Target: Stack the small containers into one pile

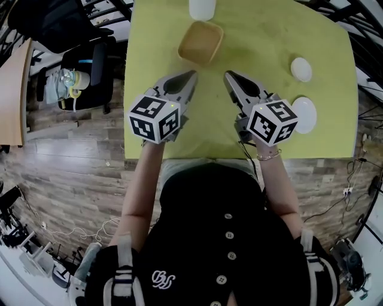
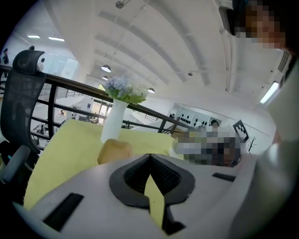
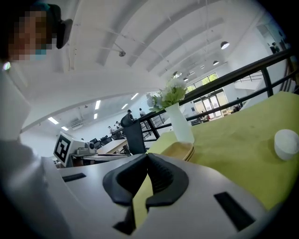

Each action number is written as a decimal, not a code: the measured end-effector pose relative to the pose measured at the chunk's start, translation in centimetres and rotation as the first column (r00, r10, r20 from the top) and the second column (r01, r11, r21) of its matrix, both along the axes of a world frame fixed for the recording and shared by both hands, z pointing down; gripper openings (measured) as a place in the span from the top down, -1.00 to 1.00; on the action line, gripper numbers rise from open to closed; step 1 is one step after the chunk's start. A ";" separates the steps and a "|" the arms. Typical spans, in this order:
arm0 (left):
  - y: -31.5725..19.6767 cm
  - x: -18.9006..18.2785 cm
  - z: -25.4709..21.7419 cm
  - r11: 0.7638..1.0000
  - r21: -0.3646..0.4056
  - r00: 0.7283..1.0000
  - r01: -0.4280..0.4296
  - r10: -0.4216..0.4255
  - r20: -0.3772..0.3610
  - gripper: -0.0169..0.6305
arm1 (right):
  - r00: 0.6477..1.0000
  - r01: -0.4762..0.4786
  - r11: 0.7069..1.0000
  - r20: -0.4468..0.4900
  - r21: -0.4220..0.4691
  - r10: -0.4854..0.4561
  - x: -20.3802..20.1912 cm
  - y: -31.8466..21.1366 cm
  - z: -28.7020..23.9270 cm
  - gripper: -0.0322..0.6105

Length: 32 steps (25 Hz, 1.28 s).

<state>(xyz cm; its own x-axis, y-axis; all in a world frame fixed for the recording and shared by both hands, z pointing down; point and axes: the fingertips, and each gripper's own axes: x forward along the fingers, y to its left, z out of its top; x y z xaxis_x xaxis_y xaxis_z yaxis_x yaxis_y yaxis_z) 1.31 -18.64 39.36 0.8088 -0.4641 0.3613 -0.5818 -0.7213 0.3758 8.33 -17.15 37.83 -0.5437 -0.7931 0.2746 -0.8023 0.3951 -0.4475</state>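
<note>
A tan square container [image 1: 200,42] sits on the yellow-green table [image 1: 323,42], just beyond both grippers. It shows low in the left gripper view [image 2: 114,151]; in the right gripper view [image 3: 180,150] its rim looks layered, as if several are nested. My left gripper [image 1: 192,73] points at its near left side, jaws shut and empty [image 2: 149,155]. To the right, my right gripper [image 1: 227,74] is also shut with nothing between its pads [image 3: 147,156]. Both tips stop short of the container.
A white vase [image 1: 202,7] with flowers [image 2: 125,89] stands right behind the container. Two white round dishes [image 1: 301,69] [image 1: 305,113] lie at the table's right; one shows as a small bowl [image 3: 286,142]. A black office chair [image 1: 90,72] stands left of the table.
</note>
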 end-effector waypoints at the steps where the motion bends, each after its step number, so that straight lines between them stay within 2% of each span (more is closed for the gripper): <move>1: 0.4 0.3 0.0 1.000 0.006 1.000 -0.014 0.014 -0.007 0.91 | 1.000 0.018 1.000 0.001 0.018 -0.019 -0.2 0.3 -0.3 0.86; 6: 2.3 1.5 0.3 0.998 0.012 0.998 -0.059 0.059 -0.026 0.92 | 0.997 0.067 0.997 -0.040 0.036 -0.066 -0.7 1.6 -0.1 0.86; 11: 3.0 1.4 1.5 0.999 -0.005 0.999 -0.045 0.045 0.030 0.92 | 0.994 0.085 0.996 -0.066 0.024 -0.083 -1.2 2.6 0.7 0.86; 14: 3.4 0.8 2.8 0.999 -0.031 0.995 -0.031 0.034 0.091 0.92 | 0.994 0.070 0.997 -0.089 0.018 -0.068 -1.1 3.0 1.4 0.86; 17: 3.7 0.1 3.5 0.998 -0.047 0.993 -0.028 0.033 0.113 0.92 | 0.994 0.060 0.998 -0.095 0.008 -0.059 -1.3 3.1 2.0 0.86; 22: 4.1 -0.2 4.0 0.998 -0.062 0.994 -0.027 0.034 0.105 0.92 | 0.994 0.043 0.999 -0.102 -0.032 -0.046 -0.9 3.0 3.1 0.86; 32: 4.6 0.0 4.4 0.995 -0.088 0.993 -0.049 0.058 0.099 0.92 | 0.991 0.040 0.999 -0.123 -0.036 -0.044 -1.0 3.3 3.4 0.86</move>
